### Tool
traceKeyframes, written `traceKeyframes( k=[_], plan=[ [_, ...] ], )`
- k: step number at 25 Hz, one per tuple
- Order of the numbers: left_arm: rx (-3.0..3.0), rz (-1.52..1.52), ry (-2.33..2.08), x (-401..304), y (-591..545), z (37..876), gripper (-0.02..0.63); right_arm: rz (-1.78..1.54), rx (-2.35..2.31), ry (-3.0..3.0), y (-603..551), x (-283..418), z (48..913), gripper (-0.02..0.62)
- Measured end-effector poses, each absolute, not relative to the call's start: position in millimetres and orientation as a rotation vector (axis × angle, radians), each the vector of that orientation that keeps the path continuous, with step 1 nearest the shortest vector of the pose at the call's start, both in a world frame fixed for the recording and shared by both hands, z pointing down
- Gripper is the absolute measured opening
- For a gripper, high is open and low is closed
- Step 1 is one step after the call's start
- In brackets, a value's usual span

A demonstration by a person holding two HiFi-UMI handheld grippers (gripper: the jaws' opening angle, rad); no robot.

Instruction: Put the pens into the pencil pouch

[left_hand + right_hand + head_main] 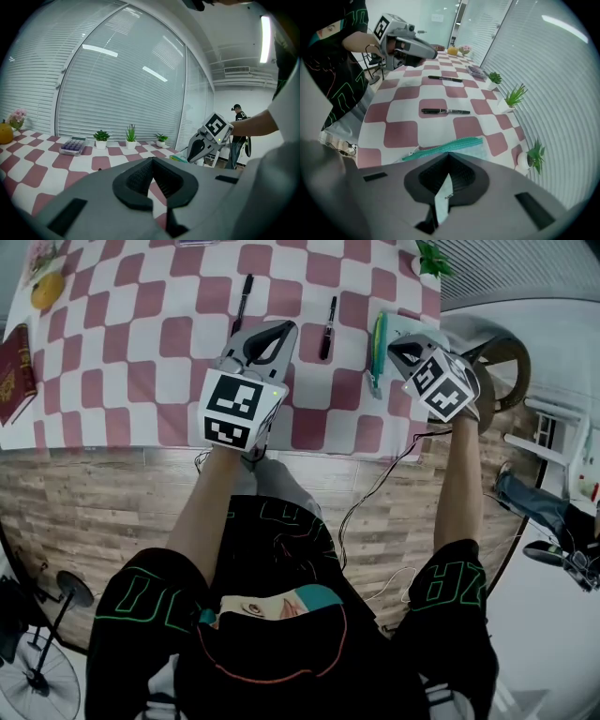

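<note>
Nearby, two slim black pens (328, 327) lie on the checkered tabletop (141, 352), outside the flat, teal-zipped pencil pouch (445, 146). The right gripper (449, 155) has its jaws pinched on the pouch's pale edge. The left gripper (151, 160) has its jaws clenched on nothing.

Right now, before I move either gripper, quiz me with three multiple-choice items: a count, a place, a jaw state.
1. Black pens on the pink-and-white checked cloth: A one; B two; C four.
2. The teal zip-top pencil pouch lies: A left of the pens; B between them; C right of them, by the right gripper.
3. Left gripper jaws: A wide open; B shut, empty; C shut on a pen.
Key: 1 B, head view shows two; 2 C, pouch sits beside that gripper; 3 B, pads meet with nothing between.
</note>
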State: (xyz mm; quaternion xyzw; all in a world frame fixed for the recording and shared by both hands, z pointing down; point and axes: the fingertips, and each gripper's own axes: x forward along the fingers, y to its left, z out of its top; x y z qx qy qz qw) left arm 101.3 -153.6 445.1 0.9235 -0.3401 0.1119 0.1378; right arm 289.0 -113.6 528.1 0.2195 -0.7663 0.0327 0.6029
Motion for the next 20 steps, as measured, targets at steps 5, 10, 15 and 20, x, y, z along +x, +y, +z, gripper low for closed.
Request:
traceKeyframes(
  k=[5,10,15,20],
  plan=[
    [2.68,0.317,-0.975,105.1,-150.5,440.3,-0.002,0.041,0.63,-1.846,-119.0,287.7,497.7,0.0],
    [2.727,0.286,-0.961,112.0,-146.3,431.1,-0.002,-0.018,0.748,-1.927,-120.9,283.1,460.4,0.0],
    [2.788,0.271,-0.875,118.9,-134.6,418.5,-0.002,-0.072,0.854,-2.034,-118.3,272.9,419.8,0.0],
    [2.905,0.306,-0.702,133.3,-112.1,411.3,0.132,-0.114,0.924,-2.186,-111.3,252.0,384.2,0.0]
  ],
)
